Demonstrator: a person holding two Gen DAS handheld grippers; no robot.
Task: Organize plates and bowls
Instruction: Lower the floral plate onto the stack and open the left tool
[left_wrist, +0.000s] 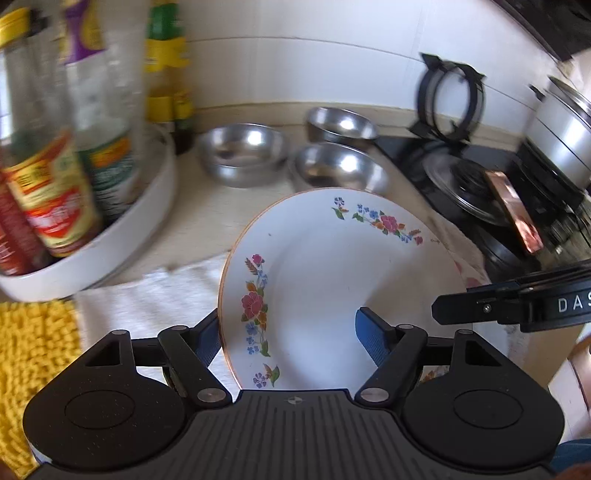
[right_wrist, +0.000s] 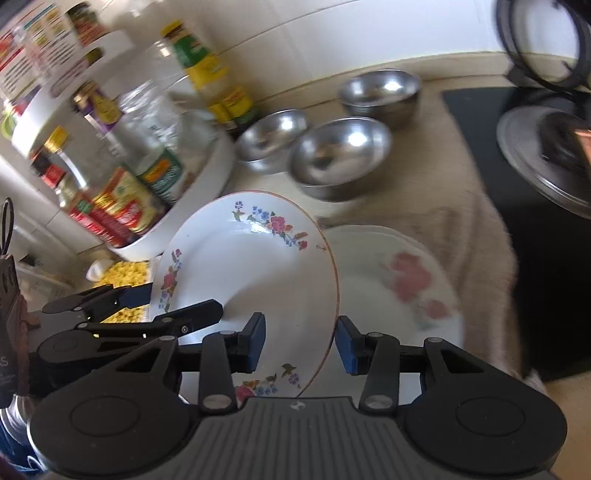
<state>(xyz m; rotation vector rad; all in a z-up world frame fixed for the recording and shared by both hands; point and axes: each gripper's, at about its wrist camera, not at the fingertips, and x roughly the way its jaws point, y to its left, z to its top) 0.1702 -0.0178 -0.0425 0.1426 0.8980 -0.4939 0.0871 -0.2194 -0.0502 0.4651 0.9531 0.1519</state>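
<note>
A white floral plate (left_wrist: 332, 280) hangs tilted above the counter, carried between both grippers. My left gripper (left_wrist: 291, 339) straddles its left rim, one pad outside the rim and the other on the inner face. My right gripper (right_wrist: 301, 345) grips the floral plate (right_wrist: 251, 273) at its right rim, one pad inside and one outside. One finger of the right gripper (left_wrist: 465, 306) shows at the plate's right edge. A second plate with pink flowers (right_wrist: 399, 280) lies flat under it on a beige towel. Three steel bowls (left_wrist: 242, 155) (left_wrist: 341, 125) (left_wrist: 340, 170) stand behind.
A white turntable tray (left_wrist: 122, 236) full of sauce bottles stands at the left. A yellow mat (left_wrist: 33, 350) lies in front of it. At the right is a black stove (right_wrist: 535, 229) with a pot lid (left_wrist: 465, 192), a copper-coloured phone (left_wrist: 513, 214) and a steel pot (left_wrist: 565, 140).
</note>
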